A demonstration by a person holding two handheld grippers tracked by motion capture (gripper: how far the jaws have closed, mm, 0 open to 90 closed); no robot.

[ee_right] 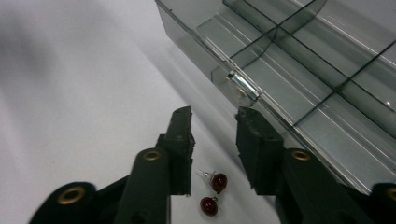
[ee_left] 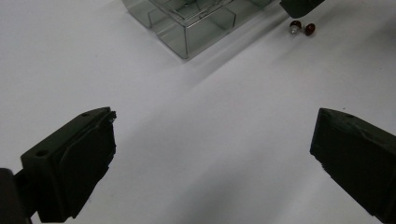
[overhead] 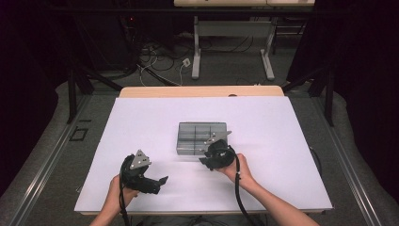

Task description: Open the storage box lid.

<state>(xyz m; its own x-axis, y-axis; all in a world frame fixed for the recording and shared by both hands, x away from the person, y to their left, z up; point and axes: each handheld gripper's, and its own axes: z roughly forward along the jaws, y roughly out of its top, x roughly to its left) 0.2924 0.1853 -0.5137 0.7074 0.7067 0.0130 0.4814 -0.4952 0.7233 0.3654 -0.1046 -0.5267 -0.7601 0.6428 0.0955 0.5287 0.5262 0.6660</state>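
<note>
Bench (overhead: 141, 122) under a white sheet carries everything here. At about seven o'clock on the sheet, the left claw (overhead: 162, 180) rests low in the person's left hand (overhead: 117, 193), its jaws spread wide with nothing but bare sheet between them; in the left gripper view its two pads (ee_left: 79, 163) stand far apart.

At the centre sits a clear divided tray (overhead: 188, 132). Just beside its near edge, at five o'clock from it, the right claw (overhead: 203, 161) points down at the sheet, held by the right hand (overhead: 240, 172).

In the right gripper view, two red earrings (ee_right: 214, 193) lie on the sheet between the jaws, close to the tray wall (ee_right: 196, 42). The jaws are partly drawn in around the earrings, with gaps showing on both sides, so nothing is pinched.
</note>
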